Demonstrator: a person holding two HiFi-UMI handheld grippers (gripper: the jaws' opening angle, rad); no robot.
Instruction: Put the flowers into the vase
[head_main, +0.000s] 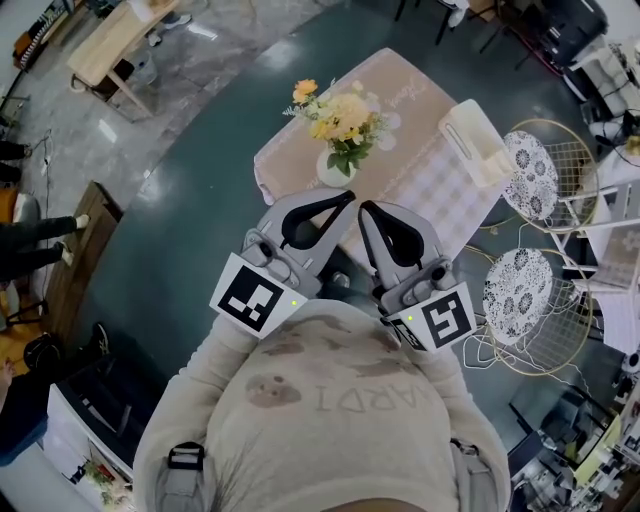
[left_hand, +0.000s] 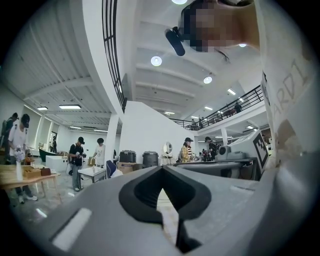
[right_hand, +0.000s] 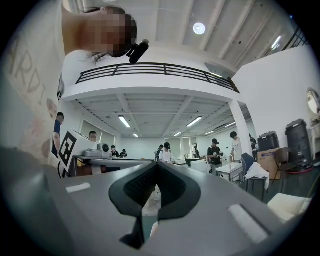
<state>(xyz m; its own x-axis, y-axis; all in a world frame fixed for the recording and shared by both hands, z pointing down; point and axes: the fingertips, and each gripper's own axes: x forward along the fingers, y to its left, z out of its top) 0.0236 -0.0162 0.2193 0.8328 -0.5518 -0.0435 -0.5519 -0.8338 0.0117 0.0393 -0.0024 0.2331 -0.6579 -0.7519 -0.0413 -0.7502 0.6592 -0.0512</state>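
on one cloth-covered table (head_main: 420, 175) stands one white vase (head_main: 333, 173) holding one bunch of yellow and orange flowers (head_main: 340, 112); one white box (head_main: 475, 140) lies at the table's right end. both the left gripper (head_main: 348, 197) and the right gripper (head_main: 364, 208) have their jaws together, empty, near the person's chest. two round wire chairs (head_main: 530, 160) stand beside the table on the dark green floor (head_main: 200, 210).
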